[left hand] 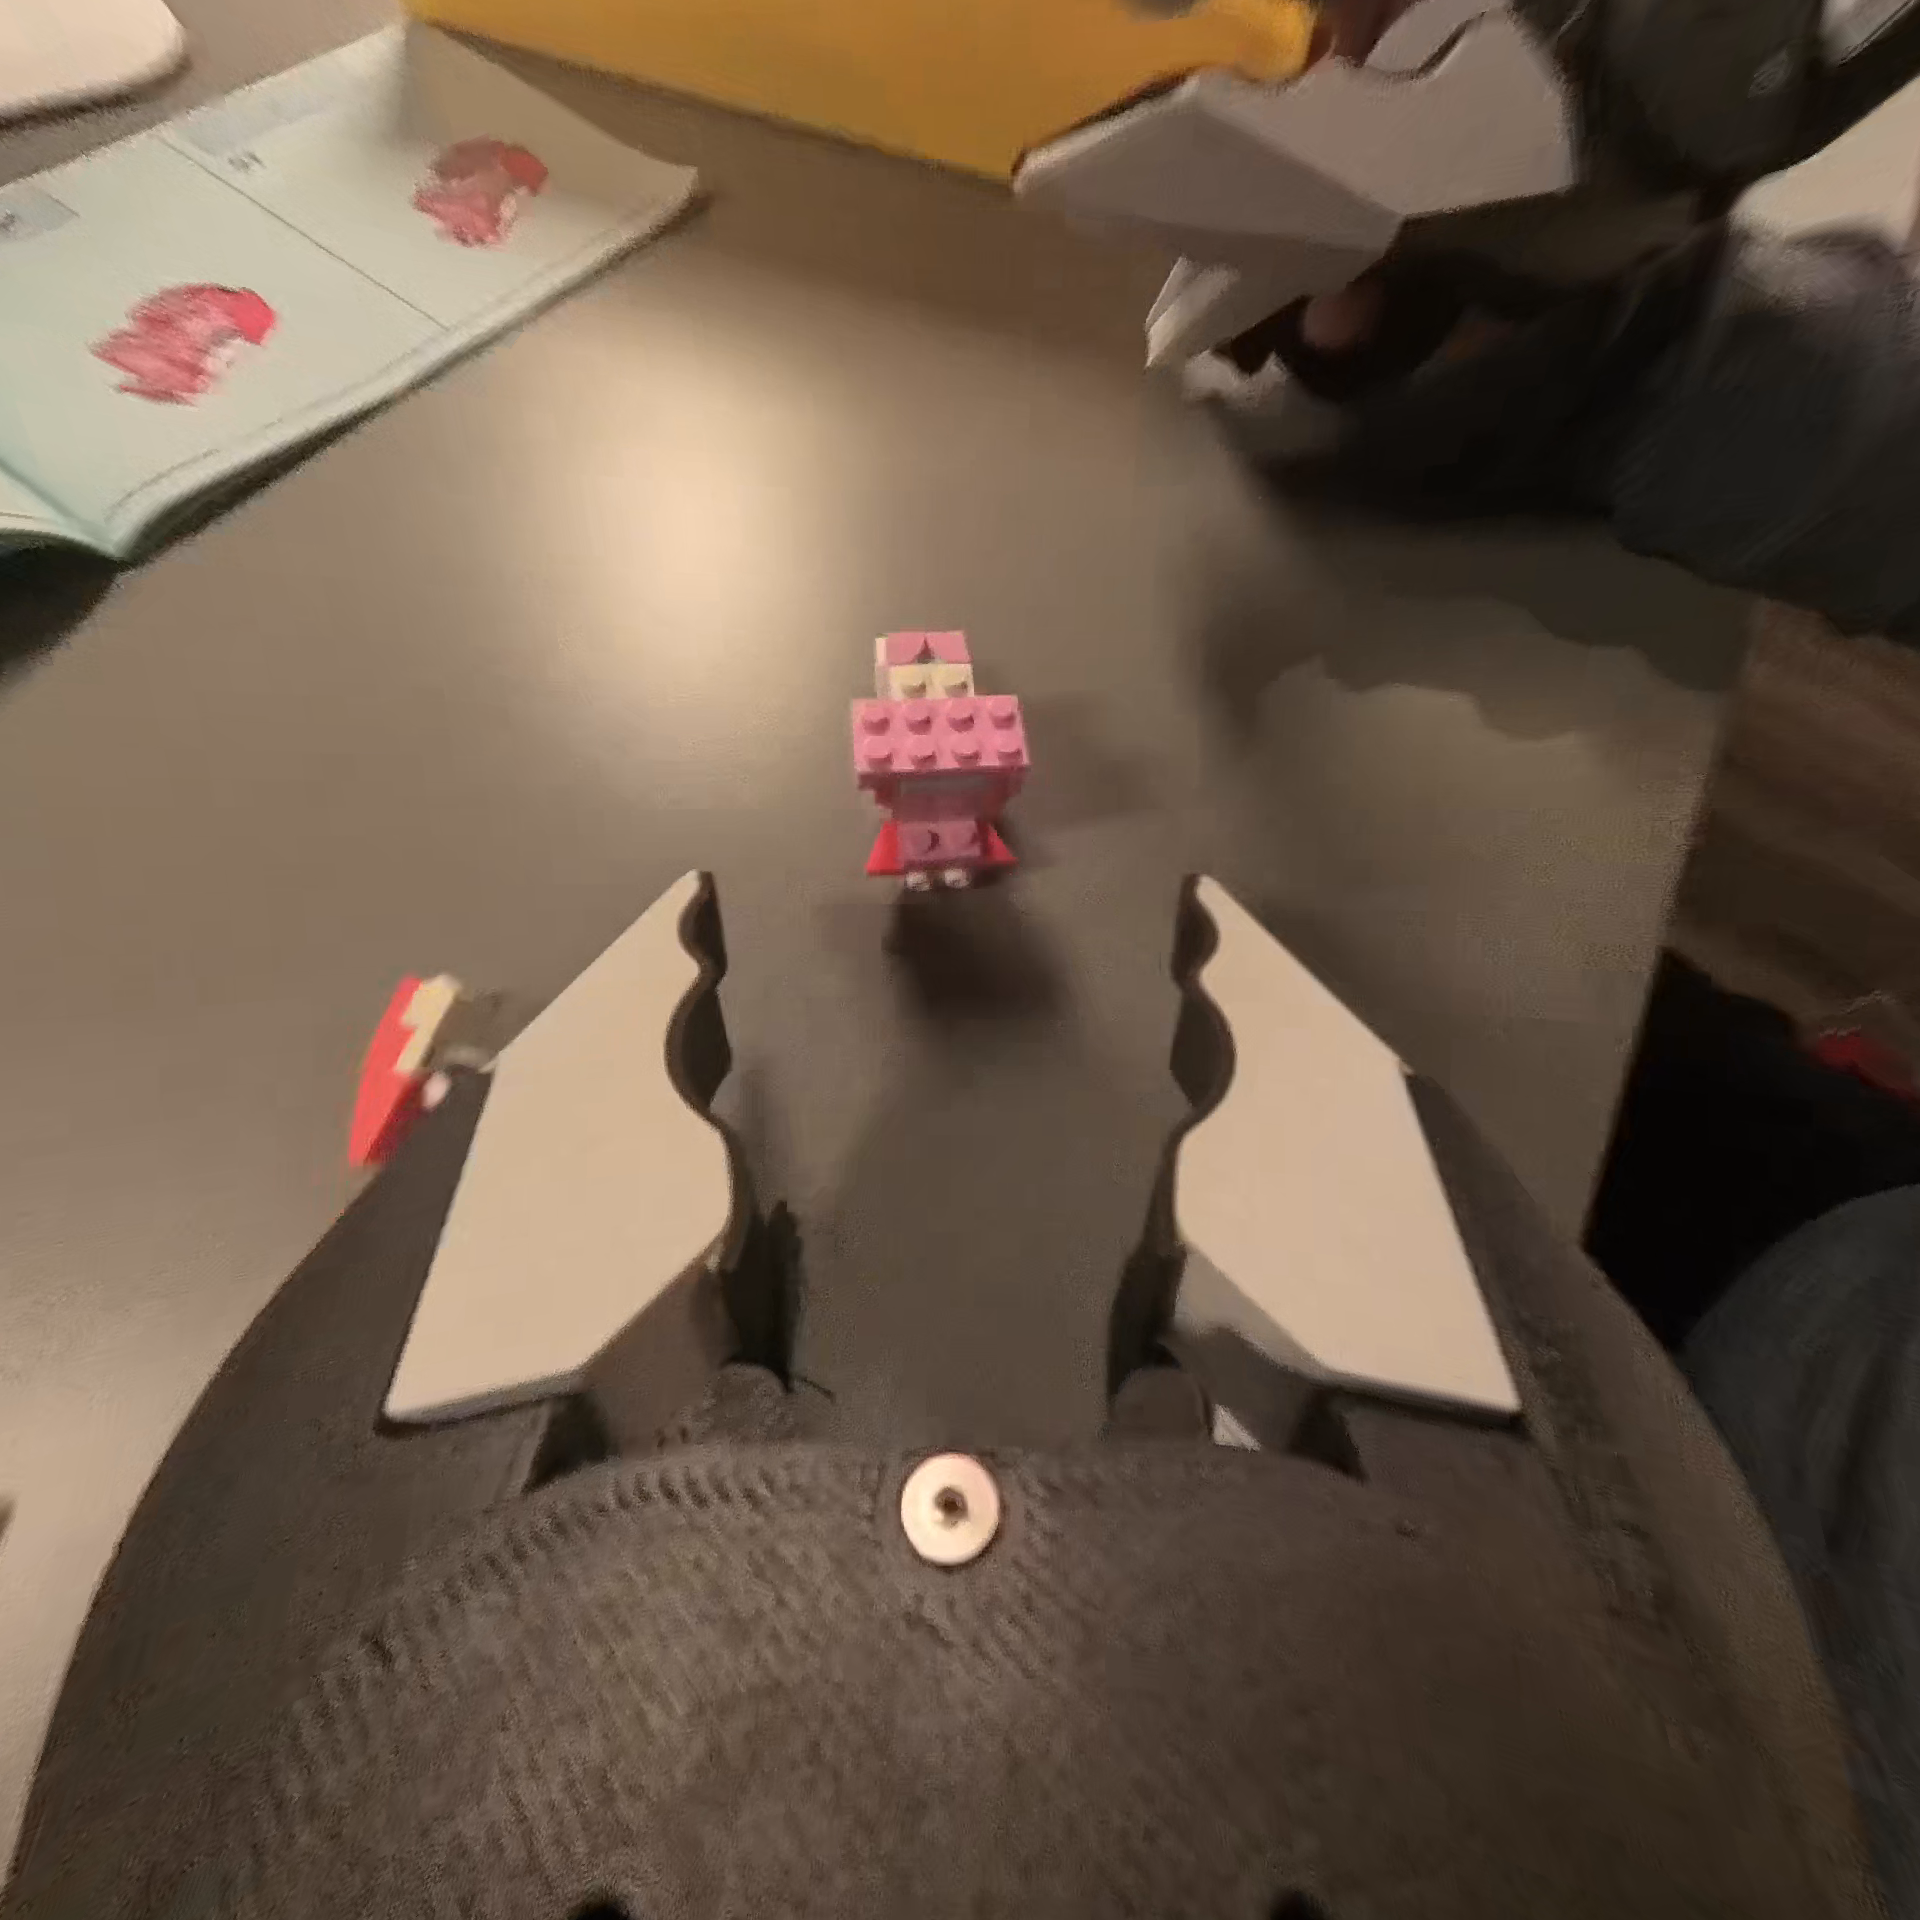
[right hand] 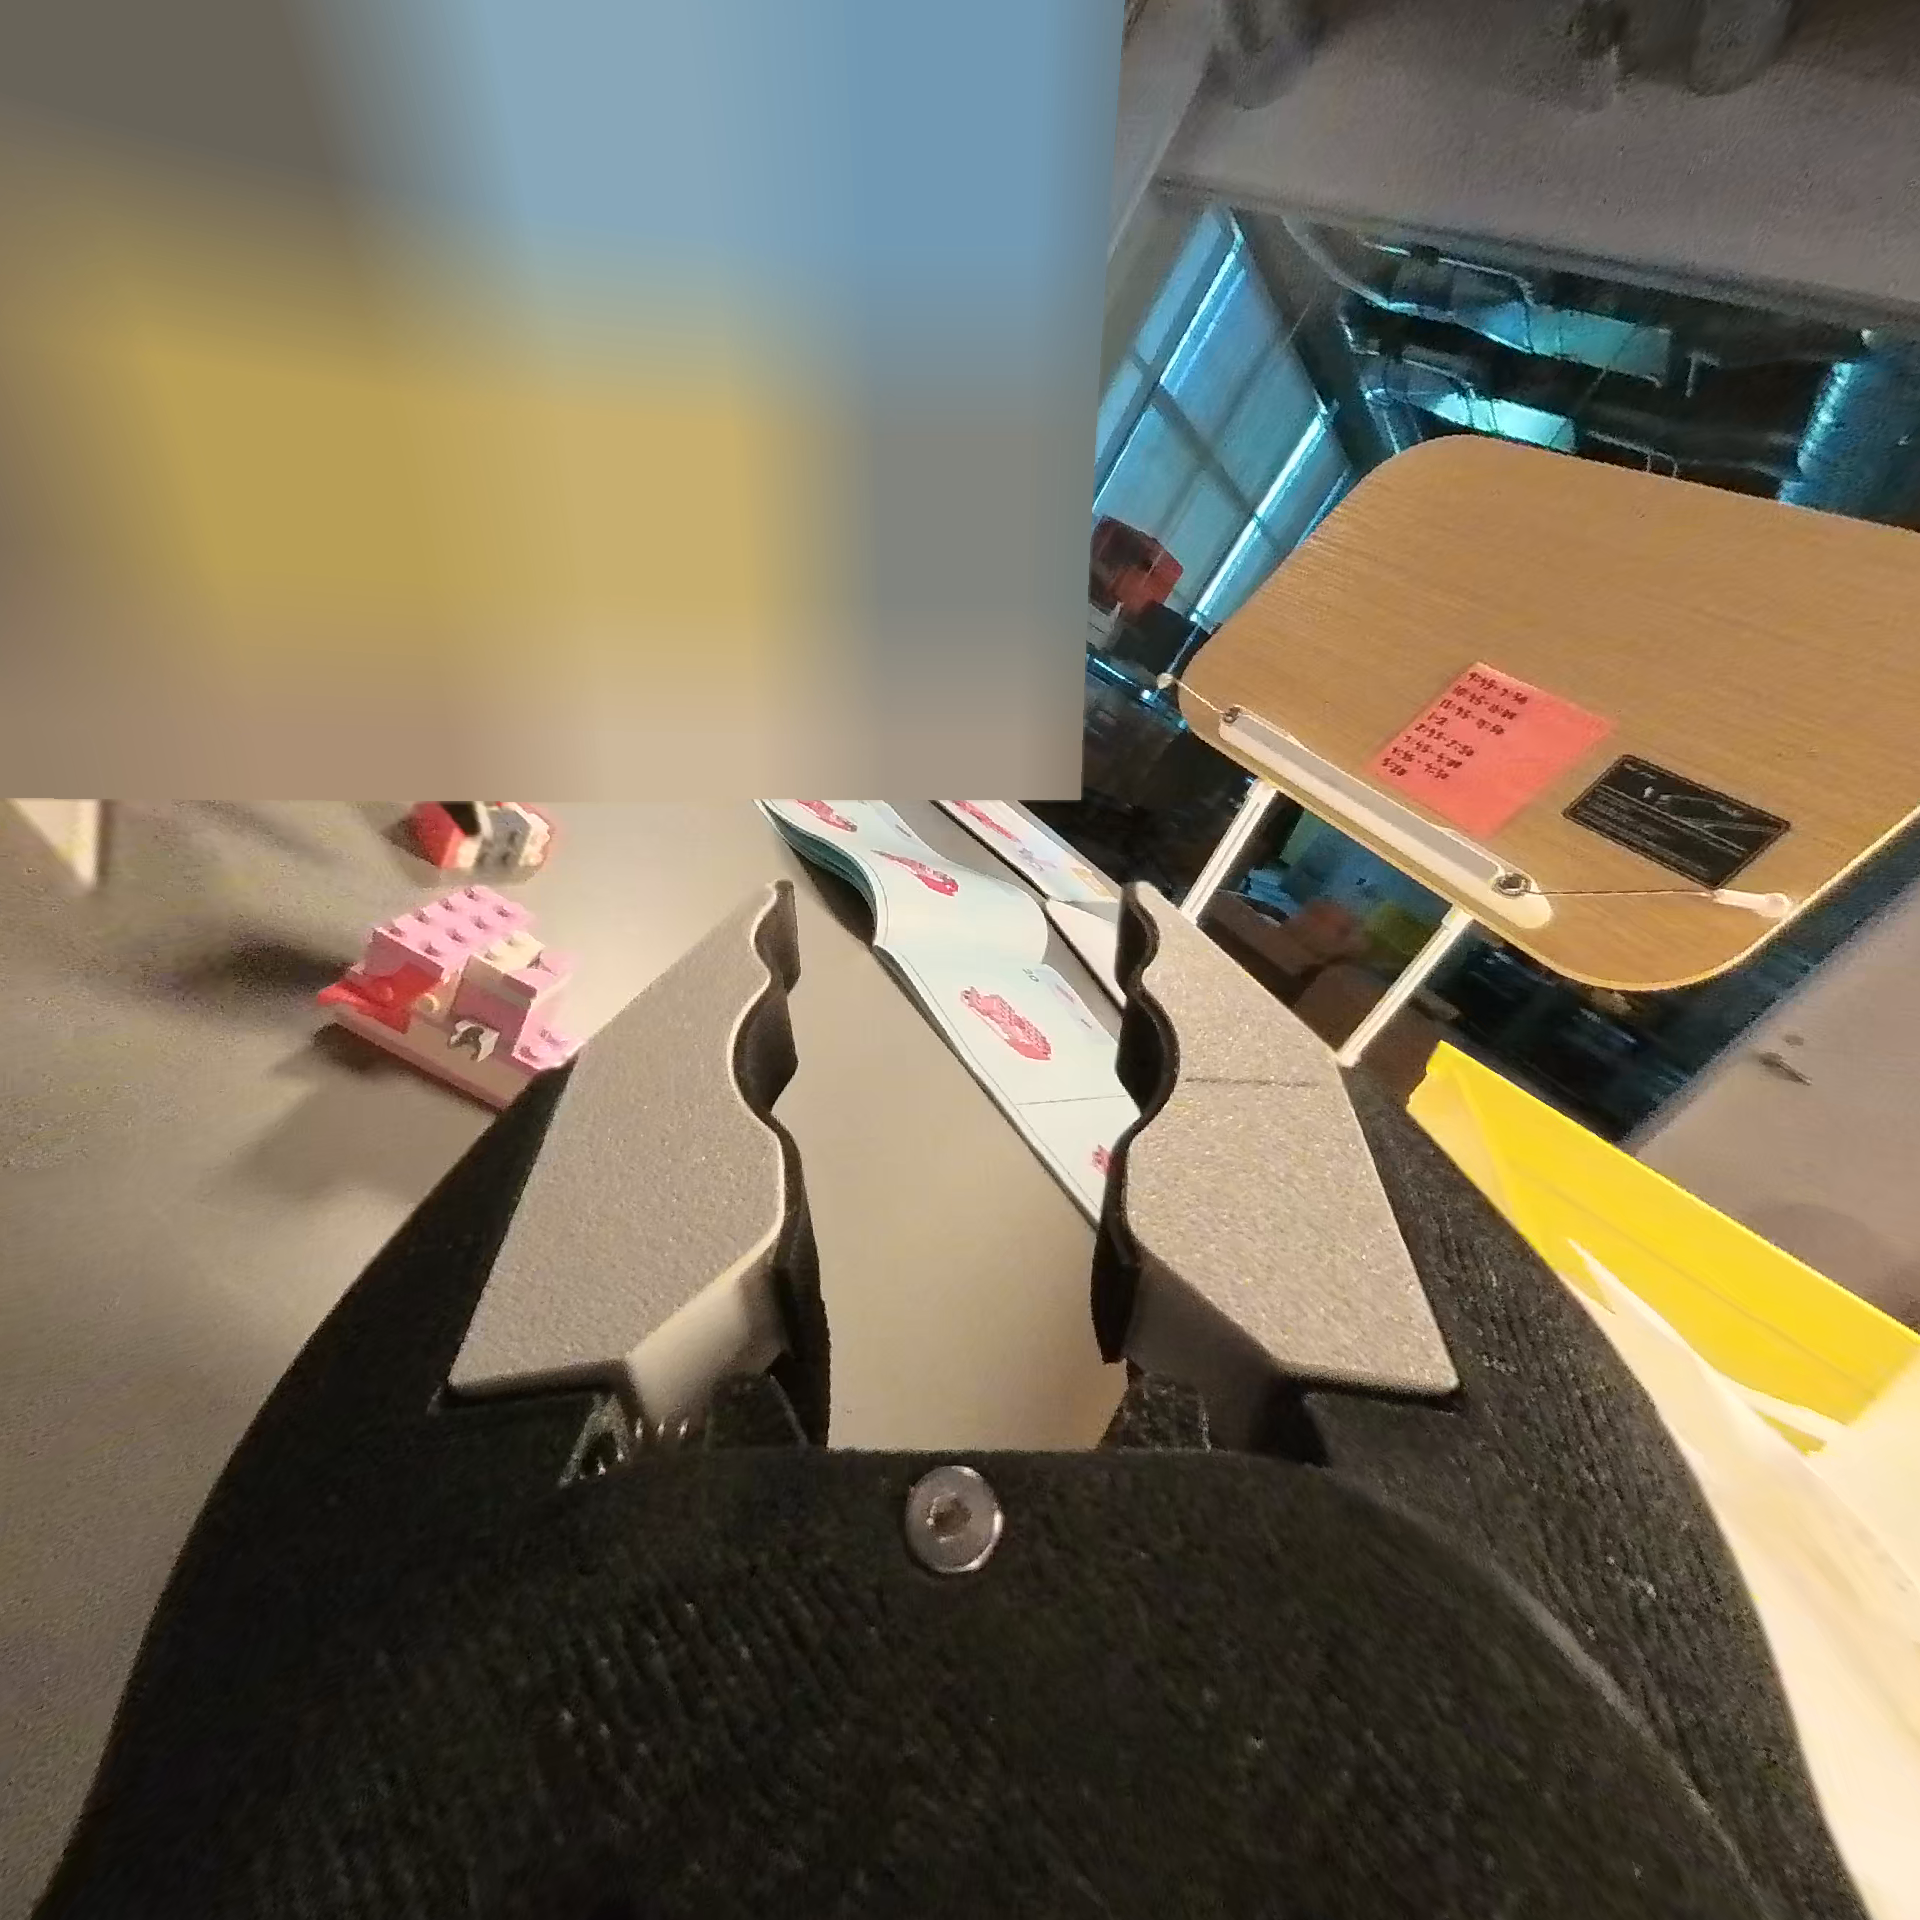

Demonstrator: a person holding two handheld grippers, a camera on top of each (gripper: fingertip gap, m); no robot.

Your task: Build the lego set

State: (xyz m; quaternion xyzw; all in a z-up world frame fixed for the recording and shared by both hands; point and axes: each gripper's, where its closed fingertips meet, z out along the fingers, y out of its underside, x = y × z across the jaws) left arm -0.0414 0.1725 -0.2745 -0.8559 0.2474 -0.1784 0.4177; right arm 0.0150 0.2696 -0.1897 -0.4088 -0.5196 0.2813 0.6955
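Observation:
A pink, white and red brick model [left hand: 938,764] stands on the grey table [left hand: 582,644], just ahead of my left gripper [left hand: 951,883]. The left jaws are wide open and nothing is between them. A small red and white brick piece [left hand: 416,1060] lies left of the left finger. In the right wrist view the same pink model [right hand: 457,992] lies left of my right gripper [right hand: 961,904], which is open with only bare table between its fingers. The red piece [right hand: 478,831] lies farther back. The right gripper also shows blurred at the top right of the left wrist view [left hand: 1320,166].
An open pale blue instruction booklet [left hand: 260,312] lies at the back left, also ahead of the right gripper [right hand: 966,966]. A yellow box [left hand: 831,62] stands at the back, its edge by the right gripper [right hand: 1662,1247]. A wooden chair back [right hand: 1558,707] stands beyond the table.

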